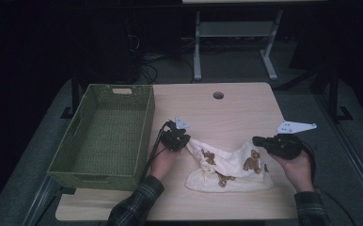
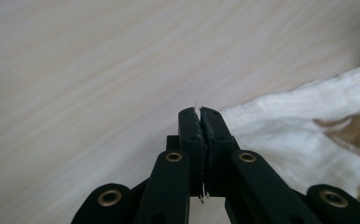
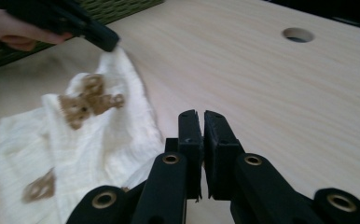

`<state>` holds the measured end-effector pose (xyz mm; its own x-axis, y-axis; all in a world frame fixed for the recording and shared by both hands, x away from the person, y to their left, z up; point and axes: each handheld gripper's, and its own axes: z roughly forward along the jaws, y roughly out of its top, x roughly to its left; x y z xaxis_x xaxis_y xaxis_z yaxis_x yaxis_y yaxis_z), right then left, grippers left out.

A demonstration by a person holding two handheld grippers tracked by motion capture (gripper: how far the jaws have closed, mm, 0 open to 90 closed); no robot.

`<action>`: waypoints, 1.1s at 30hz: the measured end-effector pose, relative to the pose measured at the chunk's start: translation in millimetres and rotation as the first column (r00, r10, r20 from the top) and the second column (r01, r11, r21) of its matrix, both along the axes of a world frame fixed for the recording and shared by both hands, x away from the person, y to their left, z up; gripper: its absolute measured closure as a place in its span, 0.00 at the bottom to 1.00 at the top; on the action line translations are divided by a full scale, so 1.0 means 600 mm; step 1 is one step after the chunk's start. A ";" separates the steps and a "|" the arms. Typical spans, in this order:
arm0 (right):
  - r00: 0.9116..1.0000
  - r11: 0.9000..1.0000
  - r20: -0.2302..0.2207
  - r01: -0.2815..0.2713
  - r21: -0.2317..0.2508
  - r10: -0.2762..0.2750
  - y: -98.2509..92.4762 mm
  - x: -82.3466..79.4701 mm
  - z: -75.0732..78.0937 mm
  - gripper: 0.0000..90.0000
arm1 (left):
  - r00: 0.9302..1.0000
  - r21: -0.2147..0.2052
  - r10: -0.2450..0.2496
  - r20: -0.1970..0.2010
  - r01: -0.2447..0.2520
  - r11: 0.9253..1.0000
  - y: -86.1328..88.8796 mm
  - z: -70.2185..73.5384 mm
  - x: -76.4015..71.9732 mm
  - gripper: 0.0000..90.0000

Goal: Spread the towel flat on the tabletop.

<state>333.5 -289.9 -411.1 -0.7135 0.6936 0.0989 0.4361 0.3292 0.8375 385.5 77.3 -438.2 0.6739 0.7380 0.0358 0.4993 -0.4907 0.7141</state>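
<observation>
A cream cloth (image 1: 231, 169) printed with brown bears lies near the front of a light wooden table (image 1: 236, 108). Its top edge is pulled up between my two grippers. My left gripper (image 1: 186, 141) is at the cloth's left corner. In the left gripper view the jaws (image 2: 200, 112) are pressed together with a thin white edge caught between them, and the cloth (image 2: 299, 135) spreads to their right. My right gripper (image 1: 256, 140) holds the right corner; its jaws (image 3: 200, 114) stand almost together, and the cloth (image 3: 99, 140) runs in under them. The left gripper (image 3: 108, 42) pinches the far corner.
A green woven basket (image 1: 146, 122) stands on the table's left side, right beside my left hand, and its edge shows as the basket (image 3: 117, 7) in the right gripper view. A round cable hole (image 1: 218, 95) is near the table's far edge. A white desk frame (image 1: 197, 47) stands on the floor beyond.
</observation>
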 end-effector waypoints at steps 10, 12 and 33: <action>0.996 0.996 -0.021 0.086 -0.030 -0.086 -0.027 0.085 0.000 0.95 | 0.996 -0.039 0.075 0.050 -0.073 0.997 0.001 0.033 0.048 0.98; 0.995 0.995 -0.024 0.095 -0.034 -0.096 -0.028 0.100 0.002 0.95 | 0.994 -0.037 0.087 0.061 -0.085 0.996 0.000 0.038 0.056 0.98; 0.972 0.970 -0.010 0.233 -0.065 -0.234 -0.013 0.207 -0.001 0.76 | 0.973 -0.026 0.197 0.122 -0.195 0.980 0.003 0.059 0.124 0.79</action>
<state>458.0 -297.4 -411.9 -0.5296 0.8461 0.0609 0.5218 0.2683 0.8098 459.6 79.1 -402.8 0.5070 0.8563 0.0987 0.4921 -0.3816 0.7825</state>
